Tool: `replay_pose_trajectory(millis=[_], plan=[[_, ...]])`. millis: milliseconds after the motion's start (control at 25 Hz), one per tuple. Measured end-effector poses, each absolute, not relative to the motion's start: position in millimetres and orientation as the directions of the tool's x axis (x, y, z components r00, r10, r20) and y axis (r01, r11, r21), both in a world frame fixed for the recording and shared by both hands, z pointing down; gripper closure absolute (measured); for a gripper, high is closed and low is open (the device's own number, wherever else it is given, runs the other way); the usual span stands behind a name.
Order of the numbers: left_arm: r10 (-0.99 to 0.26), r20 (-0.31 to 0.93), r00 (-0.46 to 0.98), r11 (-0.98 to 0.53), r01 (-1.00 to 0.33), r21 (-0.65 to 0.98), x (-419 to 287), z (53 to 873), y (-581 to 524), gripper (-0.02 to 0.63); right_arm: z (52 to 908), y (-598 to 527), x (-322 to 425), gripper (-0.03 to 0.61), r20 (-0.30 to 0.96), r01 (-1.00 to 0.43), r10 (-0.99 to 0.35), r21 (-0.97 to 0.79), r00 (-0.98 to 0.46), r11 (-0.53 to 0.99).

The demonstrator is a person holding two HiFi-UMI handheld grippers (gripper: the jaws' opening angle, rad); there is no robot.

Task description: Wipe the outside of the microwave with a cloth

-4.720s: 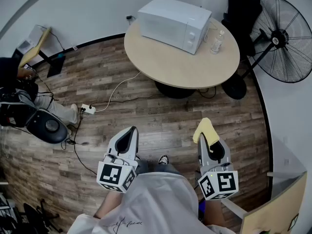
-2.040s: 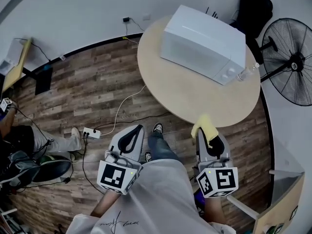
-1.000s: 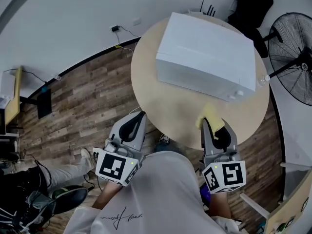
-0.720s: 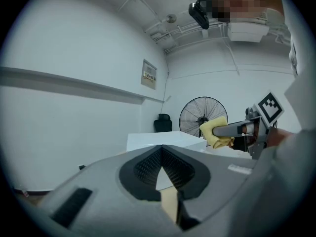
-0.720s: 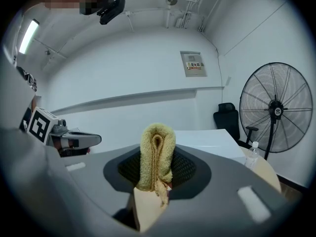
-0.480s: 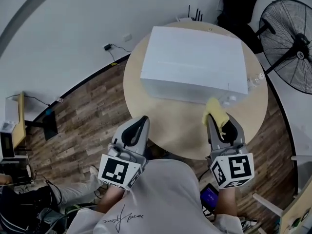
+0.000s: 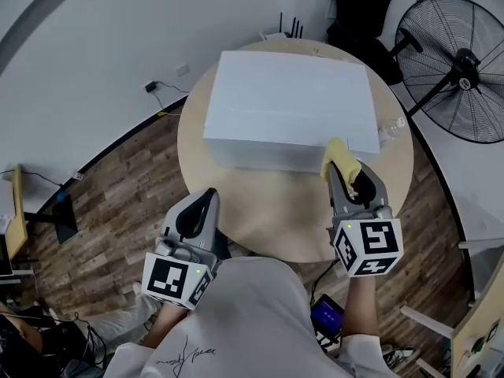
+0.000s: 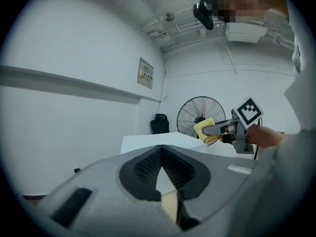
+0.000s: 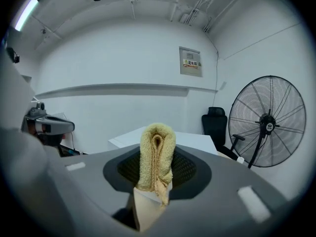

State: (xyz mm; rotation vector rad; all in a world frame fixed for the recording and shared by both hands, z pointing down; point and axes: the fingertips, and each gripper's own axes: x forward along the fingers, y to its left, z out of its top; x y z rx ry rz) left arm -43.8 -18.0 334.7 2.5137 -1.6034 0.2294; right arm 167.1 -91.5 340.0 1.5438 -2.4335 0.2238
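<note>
The white microwave (image 7: 287, 109) stands on a round beige table (image 7: 260, 211), its front face towards me. A folded yellow cloth (image 7: 340, 161) sticks out of my right gripper (image 7: 343, 172), which is shut on it and sits just in front of the microwave's front right corner. The same cloth (image 9: 157, 154) fills the middle of the right gripper view, with the microwave (image 9: 187, 141) behind it. My left gripper (image 7: 202, 205) is shut with nothing in it, over the table's near left edge. In the left gripper view the microwave (image 8: 158, 141) lies ahead and the cloth (image 8: 206, 131) shows at the right.
A standing fan (image 7: 453, 69) and a dark office chair (image 7: 361, 10) are behind the table at the right. A clear bottle (image 7: 391, 128) stands beside the microwave's right end. The floor (image 7: 110, 203) is wood planks, with a cable and wall socket at the left.
I have walked up to the table; the microwave now lies close below me. My right gripper has carried the cloth forward to the microwave's front right corner. The left gripper stays shut and low.
</note>
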Motion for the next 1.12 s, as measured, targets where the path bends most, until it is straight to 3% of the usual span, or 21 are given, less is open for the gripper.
replay_pose_trajectory(millis=[320,1120], plan=[[-0.843,0.204,0.498,-0.494,-0.866,0.074,-38,341,-41,0.621,343,-150,192,0.449,0.345,-0.942,-0.895,0.075,-0.284,0.328],[-0.820,0.213,0.531,-0.512,-0.847,0.141,-79,348,-103,0.621,375,-308,264,0.446,0.497,-0.968,-0.865,0.171,-0.075,0.182]])
